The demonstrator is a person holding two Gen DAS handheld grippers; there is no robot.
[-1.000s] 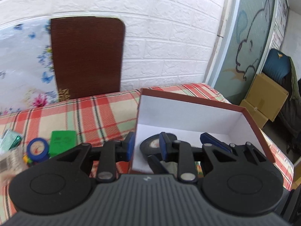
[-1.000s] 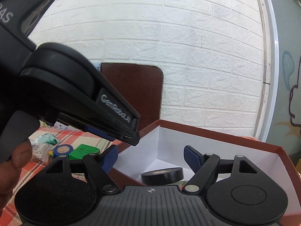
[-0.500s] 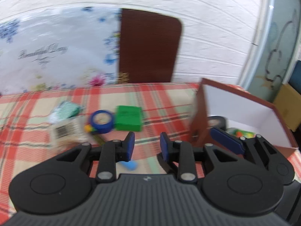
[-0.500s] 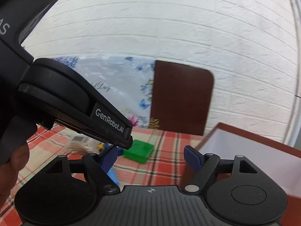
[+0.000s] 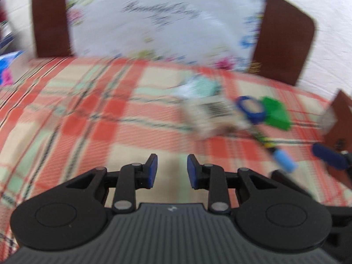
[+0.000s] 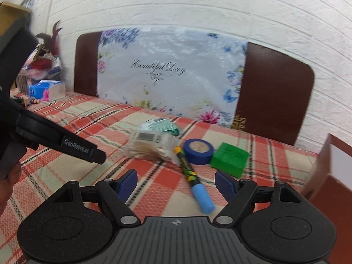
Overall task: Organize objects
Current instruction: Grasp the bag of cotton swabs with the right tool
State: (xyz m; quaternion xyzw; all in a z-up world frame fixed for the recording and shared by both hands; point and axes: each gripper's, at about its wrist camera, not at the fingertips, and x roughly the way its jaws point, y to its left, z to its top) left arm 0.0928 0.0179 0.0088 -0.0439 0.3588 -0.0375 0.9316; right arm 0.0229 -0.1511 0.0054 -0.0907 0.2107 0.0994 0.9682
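On the plaid tablecloth lie a marker with a blue cap [image 6: 193,179], a blue tape roll [image 6: 198,151], a green block [image 6: 230,158], a clear packet of thin wooden sticks [image 6: 151,144] and a green-and-white packet [image 6: 164,127]. My right gripper [image 6: 176,183] is open and empty, just in front of the marker's cap. My left gripper [image 5: 169,171] is slightly open and empty over bare cloth, left of the objects; its view is blurred, showing the tape roll [image 5: 250,109], green block [image 5: 276,112] and marker [image 5: 283,159]. The left gripper's body [image 6: 61,139] shows in the right wrist view.
The brown box with a white inside [image 6: 330,176] stands at the right edge, and shows in the left wrist view [image 5: 340,121]. A brown board with a floral sheet [image 6: 171,74] leans on the brick wall. A tissue pack [image 6: 47,90] and clutter sit far left.
Both grippers have swung left, away from the brown box holding the black tape roll, toward the loose objects on the cloth. The left view is now motion-blurred. Both stay empty.
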